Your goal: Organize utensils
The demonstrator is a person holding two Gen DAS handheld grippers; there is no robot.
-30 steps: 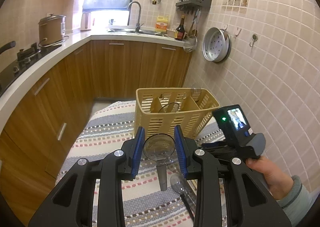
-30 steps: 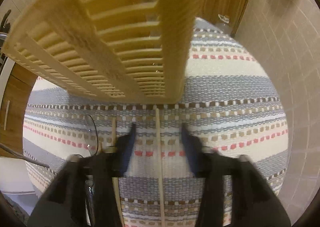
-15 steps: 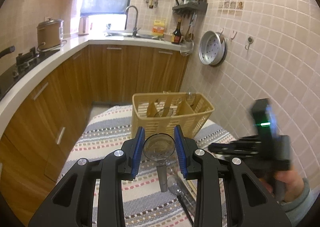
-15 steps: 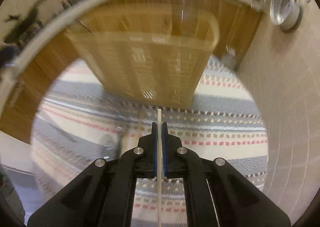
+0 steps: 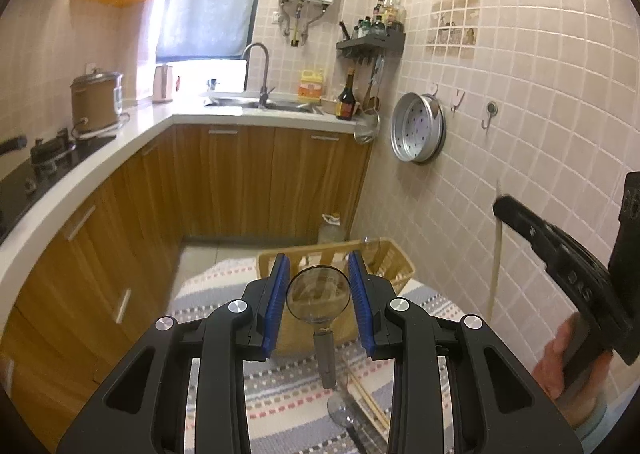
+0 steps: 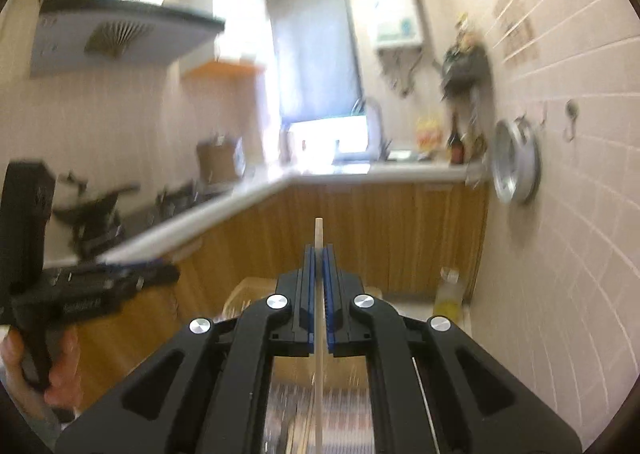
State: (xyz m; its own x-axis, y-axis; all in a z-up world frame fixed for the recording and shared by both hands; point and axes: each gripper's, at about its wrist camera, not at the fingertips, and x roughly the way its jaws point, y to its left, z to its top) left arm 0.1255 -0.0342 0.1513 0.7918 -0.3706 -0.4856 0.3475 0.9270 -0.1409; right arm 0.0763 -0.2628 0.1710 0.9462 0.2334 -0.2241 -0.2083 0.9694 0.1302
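My left gripper (image 5: 318, 288) is shut on a clear plastic spoon (image 5: 318, 296), its bowl between the blue pads and its grey handle hanging down. The tan slotted utensil basket (image 5: 384, 262) stands on the striped mat just beyond it. My right gripper (image 6: 318, 254) is shut on a pale wooden chopstick (image 6: 319, 334), held high and pointing up; it shows in the left wrist view (image 5: 502, 206) with the chopstick (image 5: 495, 254) hanging below. A second clear spoon (image 5: 340, 410) and more chopsticks (image 5: 366, 400) lie on the mat.
The striped mat (image 5: 280, 402) covers a low surface. Wooden cabinets (image 5: 256, 182) under a white counter run left and behind. The tiled wall (image 5: 520, 94) on the right carries a hanging metal steamer tray (image 5: 418, 128). A plastic bottle (image 6: 448, 294) stands on the floor by the wall.
My right gripper closed on a chopstick on the mat and lifted it high, tilting upward. My left gripper rose a little with the spoon held.
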